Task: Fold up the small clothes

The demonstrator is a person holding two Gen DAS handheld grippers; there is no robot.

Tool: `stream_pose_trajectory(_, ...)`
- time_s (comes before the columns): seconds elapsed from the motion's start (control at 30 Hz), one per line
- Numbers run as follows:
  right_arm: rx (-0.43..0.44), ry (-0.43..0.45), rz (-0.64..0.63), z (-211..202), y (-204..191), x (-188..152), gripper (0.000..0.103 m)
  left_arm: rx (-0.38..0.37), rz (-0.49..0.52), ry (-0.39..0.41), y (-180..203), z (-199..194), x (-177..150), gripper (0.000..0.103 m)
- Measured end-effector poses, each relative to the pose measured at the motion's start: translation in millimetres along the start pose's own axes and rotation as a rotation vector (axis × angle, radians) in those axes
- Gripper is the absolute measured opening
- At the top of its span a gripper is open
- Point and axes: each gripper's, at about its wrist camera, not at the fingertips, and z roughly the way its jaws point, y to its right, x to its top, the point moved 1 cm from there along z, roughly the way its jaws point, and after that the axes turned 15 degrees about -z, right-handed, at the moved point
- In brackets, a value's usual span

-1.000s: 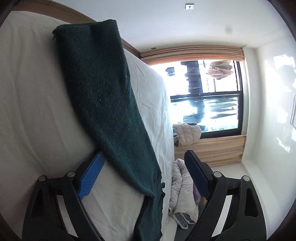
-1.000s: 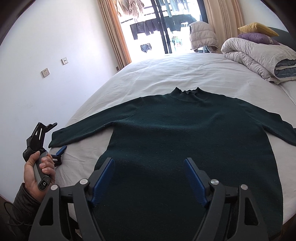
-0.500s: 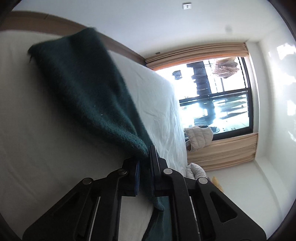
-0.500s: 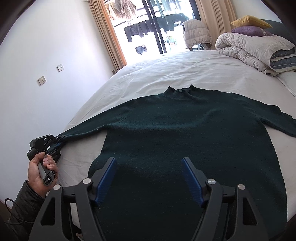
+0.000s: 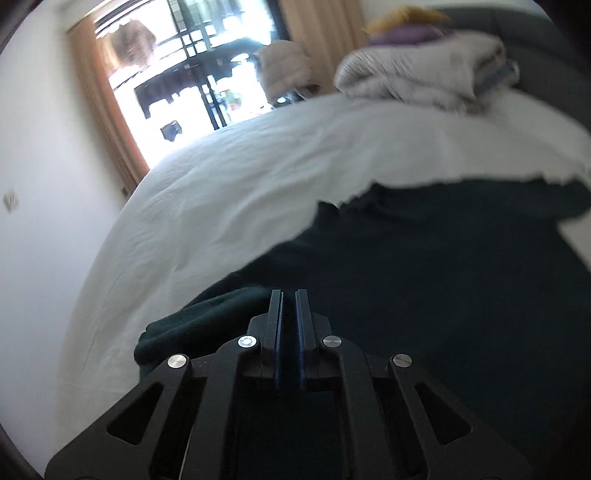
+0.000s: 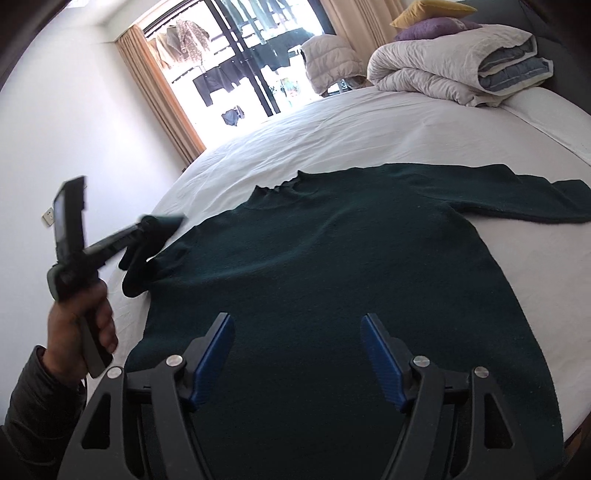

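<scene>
I see the sweater (image 6: 332, 280), dark green, lying face-up and mostly flat on the bed (image 6: 369, 125), its collar toward the window (image 6: 236, 62) and its hem nearest my right gripper (image 6: 297, 354). The sweater's far sleeve (image 6: 535, 203) lies flat on the sheet, stretched out from the sweater's body toward the bed's right side. The near sleeve (image 6: 147, 251) is off the sheet at its end: my left gripper (image 6: 147, 229) has it clamped at the cuff, lifted and drawn in toward the sweater's shoulder, with the slack bunched just beside the sweater's left edge. From the left wrist view, the left gripper (image 5: 289, 332) shows its fingers brought almost together, only a thin slit between the blue pads (image 5: 279, 343), and dark knit mounded just left of them; the view is blurred, so I cannot see the cloth inside the slit itself. The hand (image 6: 85, 317) bearing that gripper, in a dark sleeve, sits left of the sweater, above the bed's edge. My right gripper hangs over the sweater's lower body with its fingers spread wide, nothing between them and not touching the knit that I can tell. A rolled duvet (image 6: 454, 70) with two pillows (image 6: 436, 22) on it lies at the bed's far right corner, well apart from the sweater.
</scene>
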Motion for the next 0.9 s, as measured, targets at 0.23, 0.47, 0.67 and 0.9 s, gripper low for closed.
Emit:
stream_pose_trajectory(0.23, -0.038, 0.014, -0.034, 8.8, 28.3, 34.3, 0.074, 0.117, 0.399, -0.027, 79.9, 20.9, -98.1, 0.000)
stream_pose_trajectory(0.47, 0.040, 0.110, -0.357, 15.2, -49.2, 125.3, 0.089, 0.064, 0.212, -0.018, 50.0, 20.0, -78.7, 0.000)
stream_pose_trajectory(0.67, 0.165, 0.101, -0.834, 58.4, -184.0, 158.6, 0.098, 0.078, 0.182, -0.013, 45.0, -6.3, -100.5, 0.000)
stream_pose_trajectory(0.9, 0.303, -0.157, -1.077, 163.4, -259.2, 138.3, 0.080, 0.079, 0.130, -0.029, 24.9, -31.0, -136.1, 0.000)
